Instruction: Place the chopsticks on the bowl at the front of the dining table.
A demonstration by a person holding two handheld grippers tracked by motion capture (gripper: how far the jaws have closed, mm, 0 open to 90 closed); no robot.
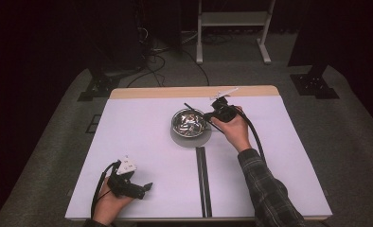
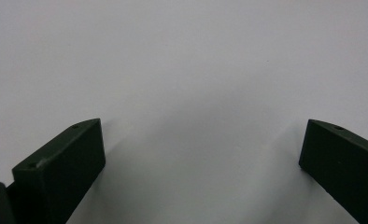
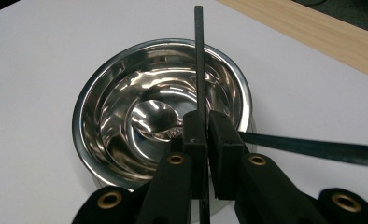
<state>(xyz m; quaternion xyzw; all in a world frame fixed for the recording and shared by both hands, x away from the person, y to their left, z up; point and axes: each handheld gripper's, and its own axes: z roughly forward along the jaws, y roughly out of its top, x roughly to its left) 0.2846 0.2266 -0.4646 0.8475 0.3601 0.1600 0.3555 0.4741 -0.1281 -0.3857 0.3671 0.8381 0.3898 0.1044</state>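
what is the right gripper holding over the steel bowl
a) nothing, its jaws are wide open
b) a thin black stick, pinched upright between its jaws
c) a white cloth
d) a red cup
b: in the right gripper view the right gripper has its jaws closed on a thin black stick that rises in front of the steel bowl; no cloth or cup appears.

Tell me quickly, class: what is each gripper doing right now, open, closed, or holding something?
Left gripper: open, holding nothing, over the bare white table.
Right gripper: shut on a thin black stick, above the steel bowl.
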